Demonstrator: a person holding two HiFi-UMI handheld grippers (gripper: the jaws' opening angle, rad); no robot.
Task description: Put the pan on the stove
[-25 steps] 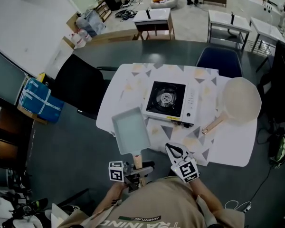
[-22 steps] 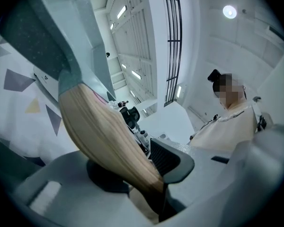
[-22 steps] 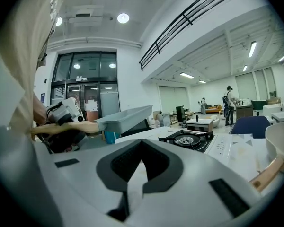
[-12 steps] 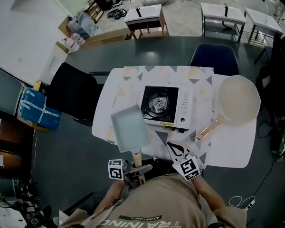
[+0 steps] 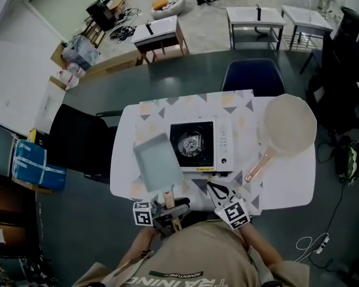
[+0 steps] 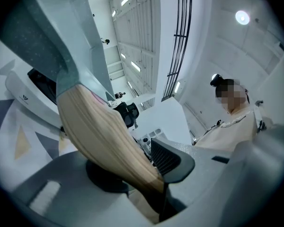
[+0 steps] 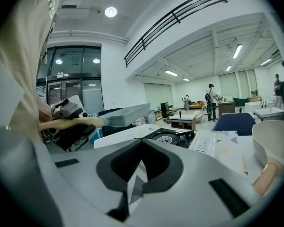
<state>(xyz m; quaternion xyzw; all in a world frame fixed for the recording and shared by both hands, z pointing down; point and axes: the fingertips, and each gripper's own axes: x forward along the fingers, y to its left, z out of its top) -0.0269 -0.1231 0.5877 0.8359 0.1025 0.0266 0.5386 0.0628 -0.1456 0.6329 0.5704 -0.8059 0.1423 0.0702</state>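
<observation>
A grey-blue rectangular pan (image 5: pixel 157 162) with a wooden handle (image 5: pixel 169 197) hangs over the table's left part, its right edge close to the stove's left side. My left gripper (image 5: pixel 169 206) is shut on that handle (image 6: pixel 104 141), with the pan (image 6: pixel 61 37) rising above it. The white portable stove (image 5: pixel 197 145) with a black burner sits mid-table. My right gripper (image 5: pixel 215 188) is shut and empty at the table's front edge, pointing at the stove (image 7: pixel 173 136). The right gripper view also shows the pan (image 7: pixel 125 115) held level above the table.
A round beige pan (image 5: pixel 289 124) with a wooden handle lies on the right of the white patterned table (image 5: pixel 287 175). A blue chair (image 5: pixel 251 76) stands behind the table and a black chair (image 5: pixel 78 142) at its left. More tables stand farther back.
The rectangular pan, held in my left gripper, has drawn closer to the stove's left side. My right gripper stays at the front edge. The head view has shifted.
</observation>
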